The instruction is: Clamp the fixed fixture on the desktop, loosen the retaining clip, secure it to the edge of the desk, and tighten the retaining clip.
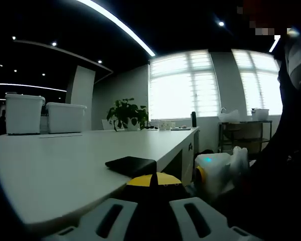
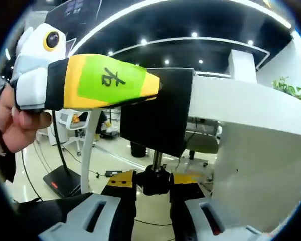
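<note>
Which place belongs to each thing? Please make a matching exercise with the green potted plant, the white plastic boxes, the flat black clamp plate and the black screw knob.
Things:
1. green potted plant
2. white plastic boxes
3. flat black clamp plate
4. black screw knob

Places:
A. between the right gripper's jaws
B. on the white desk's near edge
C. at the desk's far end, before the window
D. far left in the left gripper view

Pairs: 1-C, 2-D, 3-B, 4-A

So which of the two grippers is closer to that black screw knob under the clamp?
Right. The right gripper has its jaws on either side of the screw knob under the clamp; the left gripper is higher, at the clamp's top by the desk.
</note>
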`<state>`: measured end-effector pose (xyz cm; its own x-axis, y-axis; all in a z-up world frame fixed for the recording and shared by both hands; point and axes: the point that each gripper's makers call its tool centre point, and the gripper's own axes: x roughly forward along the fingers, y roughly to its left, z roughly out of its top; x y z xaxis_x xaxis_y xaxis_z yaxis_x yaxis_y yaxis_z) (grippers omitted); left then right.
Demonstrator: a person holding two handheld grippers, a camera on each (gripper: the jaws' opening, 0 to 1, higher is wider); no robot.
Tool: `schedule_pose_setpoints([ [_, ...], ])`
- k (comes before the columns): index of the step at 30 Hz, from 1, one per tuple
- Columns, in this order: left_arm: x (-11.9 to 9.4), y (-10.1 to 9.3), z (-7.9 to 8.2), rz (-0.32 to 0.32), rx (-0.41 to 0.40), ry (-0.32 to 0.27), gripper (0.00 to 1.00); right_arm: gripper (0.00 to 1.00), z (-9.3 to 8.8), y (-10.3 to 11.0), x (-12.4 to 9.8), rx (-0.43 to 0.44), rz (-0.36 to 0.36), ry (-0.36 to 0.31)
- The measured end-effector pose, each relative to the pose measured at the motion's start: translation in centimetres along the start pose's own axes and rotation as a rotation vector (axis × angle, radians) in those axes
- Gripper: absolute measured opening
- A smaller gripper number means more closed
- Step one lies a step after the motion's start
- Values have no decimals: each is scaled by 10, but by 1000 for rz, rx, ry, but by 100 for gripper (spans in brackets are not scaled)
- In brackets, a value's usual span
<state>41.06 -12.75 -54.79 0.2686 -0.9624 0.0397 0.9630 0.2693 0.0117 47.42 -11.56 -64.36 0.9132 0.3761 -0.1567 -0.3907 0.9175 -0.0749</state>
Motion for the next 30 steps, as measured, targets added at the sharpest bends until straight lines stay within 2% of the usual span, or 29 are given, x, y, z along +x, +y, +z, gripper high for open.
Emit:
schedule_pose_setpoints([
  [2, 0, -1, 0, -2, 4, 3, 2, 22, -1, 1, -1, -11, 89, 7],
  [6, 1, -2, -1, -2, 6, 12, 2, 22, -3, 0, -5, -80, 217, 14],
  [9, 2, -3, -1, -1, 4, 10, 2, 22, -3, 4, -9, -74, 325, 3],
  [11, 2, -4, -2, 2, 8, 18, 2, 22, -3, 2, -9, -103, 338, -2],
  [18, 2, -7, -1, 10, 14, 28, 2, 22, -3, 6, -7, -65, 365, -21],
  [24, 2, -9, 0, 7, 14, 30, 2, 22, -2, 10, -6, -67, 414, -23],
  [27, 2, -10, 0, 6, 15, 31, 2, 23, -3, 10, -6, -90, 401, -30],
  [30, 2, -12, 0, 7, 17, 31, 2, 23, -4, 8, -6, -61, 366, -14],
])
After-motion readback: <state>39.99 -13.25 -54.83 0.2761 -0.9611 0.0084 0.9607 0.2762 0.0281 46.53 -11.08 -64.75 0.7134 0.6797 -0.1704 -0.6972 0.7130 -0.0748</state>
